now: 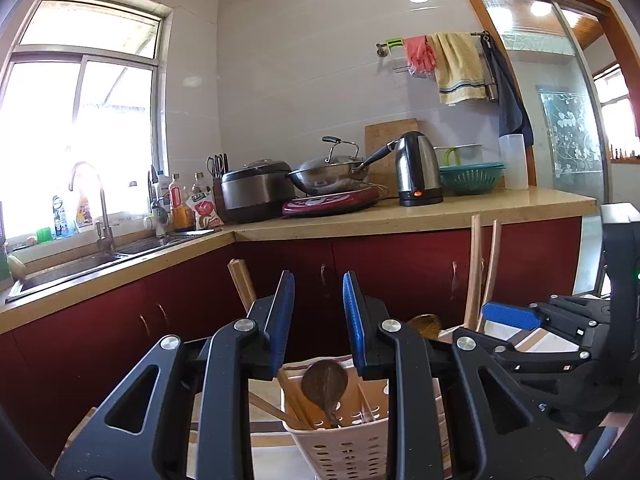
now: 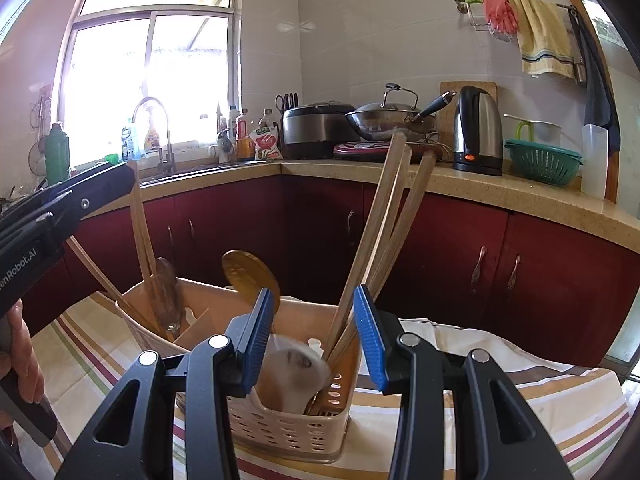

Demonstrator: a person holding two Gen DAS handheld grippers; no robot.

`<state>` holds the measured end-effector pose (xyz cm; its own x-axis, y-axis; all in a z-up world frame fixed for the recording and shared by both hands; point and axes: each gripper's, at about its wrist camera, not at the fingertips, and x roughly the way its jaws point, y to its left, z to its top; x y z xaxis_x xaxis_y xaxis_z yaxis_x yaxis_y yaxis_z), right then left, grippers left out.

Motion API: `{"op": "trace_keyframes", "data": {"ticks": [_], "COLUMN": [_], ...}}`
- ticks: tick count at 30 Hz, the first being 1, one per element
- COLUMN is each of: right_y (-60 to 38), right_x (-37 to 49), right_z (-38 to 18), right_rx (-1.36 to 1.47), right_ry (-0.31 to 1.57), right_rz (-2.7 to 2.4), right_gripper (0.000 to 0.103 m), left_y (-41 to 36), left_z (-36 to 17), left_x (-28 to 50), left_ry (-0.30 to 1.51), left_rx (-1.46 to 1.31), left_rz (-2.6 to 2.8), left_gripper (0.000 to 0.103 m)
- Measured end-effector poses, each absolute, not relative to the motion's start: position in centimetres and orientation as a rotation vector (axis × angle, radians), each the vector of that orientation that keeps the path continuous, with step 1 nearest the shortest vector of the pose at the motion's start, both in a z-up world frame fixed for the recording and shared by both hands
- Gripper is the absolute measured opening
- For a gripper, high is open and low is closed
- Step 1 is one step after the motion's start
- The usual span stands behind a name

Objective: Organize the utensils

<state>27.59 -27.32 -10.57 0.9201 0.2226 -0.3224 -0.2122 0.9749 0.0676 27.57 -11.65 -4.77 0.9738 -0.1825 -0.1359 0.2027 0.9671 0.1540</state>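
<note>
Utensil caddy (image 2: 280,420), beige perforated plastic w/ compartments, is sitting on a striped tablecloth (image 2: 520,400) over the worktop, directly below and ahead of both tools. Right gripper (image 2: 316,336) is hovering over the caddy's near-right compartment, jaws standing apart w/ nothing pressed between them; a pale blurred spoon (image 2: 296,372) is lying low in that compartment just under the gap, and whether it's dropping or resting I can't tell. Long wooden chopsticks (image 2: 380,232) are leaning up and to the right out of the same compartment, their long axis running steeply upward past the right jaw, close beside it but not clamped. A golden flat spoon (image 2: 244,276) is standing behind the left jaw. Left gripper (image 1: 319,320) is pointing across the caddy's other end, jaws narrowly apart and empty, w/ a dark wooden spoon (image 1: 324,384) and more chopsticks (image 1: 296,404) standing below the gap. In the right view that tool is coming in from the left edge, a hand (image 2: 20,356) on its handle. My read: right side is nearer the leaning chopsticks, so any tidying of them is falling to it, approaching along their tilt.
</note>
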Motion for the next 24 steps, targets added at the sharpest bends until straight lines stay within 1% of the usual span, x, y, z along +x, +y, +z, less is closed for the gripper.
{"op": "trace_keyframes", "data": {"ticks": [5, 9, 11, 13, 15, 17, 20, 22, 24], "right_y": [-27.4, -27.5, -27.7, -27.8, -27.9, -27.9, -27.9, -27.8, -27.9], "right_x": [27.7, 27.7, 27.5, 27.2, 26.8, 26.3, 25.1, 24.3, 23.5], "right_z": [-10.8, -11.0, -11.0, -10.7, -10.3, -9.9, -9.2, -8.8, -8.5], "right_rx": [0.028, 0.039, 0.049, 0.055, 0.052, 0.049, 0.043, 0.042, 0.051], "right_ry": [0.341, 0.344, 0.342, 0.337, 0.333, 0.328, 0.322, 0.325, 0.334], "right_rz": [0.223, 0.224, 0.226, 0.231, 0.233, 0.227, 0.213, 0.199, 0.186], "right_gripper": [0.042, 0.042, 0.042, 0.042, 0.043, 0.047, 0.051, 0.055, 0.057], "left_y": [-11.1, -10.9, -10.9, -10.9, -10.8, -10.7, -10.5, -10.3, -9.9], "left_z": [-4.7, -4.5, -4.4, -4.2, -3.9, -3.6, -3.0, -2.6, -2.3], "left_x": [27.7, 27.8, 27.8, 27.5, 27.2, 27.1, 26.7, 26.1, 25.2], "left_ry": [0.13, 0.139, 0.145, 0.134, 0.125, 0.129, 0.139, 0.143, 0.152], "left_rx": [0.152, 0.135, 0.125, 0.121, 0.108, 0.104, 0.096, 0.09, 0.083], "left_rz": [-0.19, -0.202, -0.212, -0.211, -0.212, -0.213, -0.215, -0.21, -0.204], "left_gripper": [0.026, 0.028, 0.033, 0.054, 0.056, 0.059, 0.061, 0.065, 0.066]}}
